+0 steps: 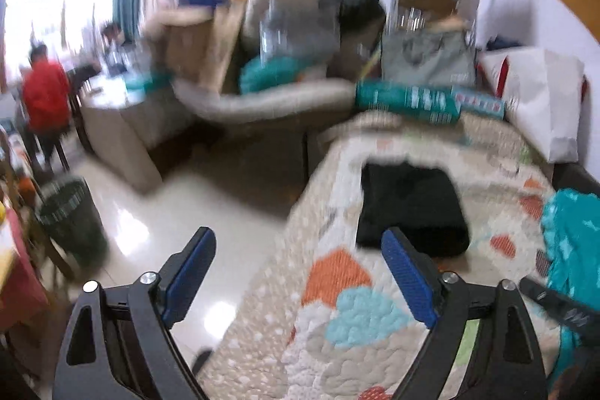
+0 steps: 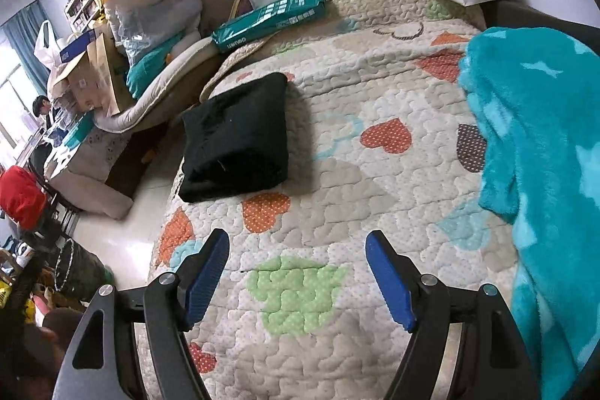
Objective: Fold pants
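Right gripper (image 2: 296, 272) jaws apart, empty, above heart-patterned quilt (image 2: 337, 343); folded black pants (image 2: 236, 141) lie flat near quilt's left edge; teal fleece blanket (image 2: 543, 156) at right, well apart from pants.

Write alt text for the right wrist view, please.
Black pants, folded into a compact bundle, lie near the left edge of a heart-patterned quilt. The open right gripper hovers over the quilt, empty; a teal fleece blanket is heaped at right.

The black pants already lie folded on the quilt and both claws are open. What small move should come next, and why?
Probably keep both claws back. The black pants lie as a compact folded bundle on the quilt, and the left claw and right claw are open, apart from them, so the fold looks done.
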The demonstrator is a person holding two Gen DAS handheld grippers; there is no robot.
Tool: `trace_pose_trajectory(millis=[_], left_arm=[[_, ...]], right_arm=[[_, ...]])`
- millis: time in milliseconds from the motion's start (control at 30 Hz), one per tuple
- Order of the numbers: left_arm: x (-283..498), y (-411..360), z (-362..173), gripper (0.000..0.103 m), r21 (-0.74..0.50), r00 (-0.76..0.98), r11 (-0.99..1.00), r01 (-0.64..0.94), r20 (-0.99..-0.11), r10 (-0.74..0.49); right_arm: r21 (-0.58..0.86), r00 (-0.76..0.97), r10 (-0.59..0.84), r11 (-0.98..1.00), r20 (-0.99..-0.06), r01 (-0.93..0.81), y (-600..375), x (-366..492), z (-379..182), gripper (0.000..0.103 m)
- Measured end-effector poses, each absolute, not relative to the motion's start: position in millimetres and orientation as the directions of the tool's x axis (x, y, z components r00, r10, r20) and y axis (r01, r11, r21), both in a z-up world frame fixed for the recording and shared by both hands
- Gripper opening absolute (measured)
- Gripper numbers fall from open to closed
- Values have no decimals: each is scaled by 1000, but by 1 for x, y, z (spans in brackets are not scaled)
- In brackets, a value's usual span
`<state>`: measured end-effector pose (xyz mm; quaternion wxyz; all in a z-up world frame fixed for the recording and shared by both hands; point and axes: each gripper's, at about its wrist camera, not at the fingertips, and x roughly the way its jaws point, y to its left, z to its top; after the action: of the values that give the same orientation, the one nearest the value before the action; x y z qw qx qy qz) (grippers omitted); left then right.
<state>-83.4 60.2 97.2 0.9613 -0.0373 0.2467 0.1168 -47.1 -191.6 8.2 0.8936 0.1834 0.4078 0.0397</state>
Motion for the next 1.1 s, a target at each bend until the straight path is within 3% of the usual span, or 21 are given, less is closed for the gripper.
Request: trace_pose_trajectory(millis=[67, 233, 433, 867, 1100], left_arm=[[-101, 51, 121, 103, -7, 890, 971, -241, -401, 218], [-130, 34, 158, 103, 10, 942, 978, -210, -266, 205], [-106, 32, 143, 103, 13, 861, 983, -182, -481, 166], [-105, 16, 120, 103, 79, 848, 986, -148, -502, 168], [-100, 20, 106, 103, 58, 809, 988, -141, -569, 149]], right_arm=[[352, 682, 213, 933, -700, 70, -191, -52, 14, 80], [280, 735, 140, 957, -664, 72, -181, -74, 31, 83], [211, 738, 121, 977, -664, 30, -169, -85, 30, 87], [173, 735, 97, 985, -671, 27, -157, -85, 23, 88], [126, 752, 105, 992, -651, -30, -140, -91, 25, 90]])
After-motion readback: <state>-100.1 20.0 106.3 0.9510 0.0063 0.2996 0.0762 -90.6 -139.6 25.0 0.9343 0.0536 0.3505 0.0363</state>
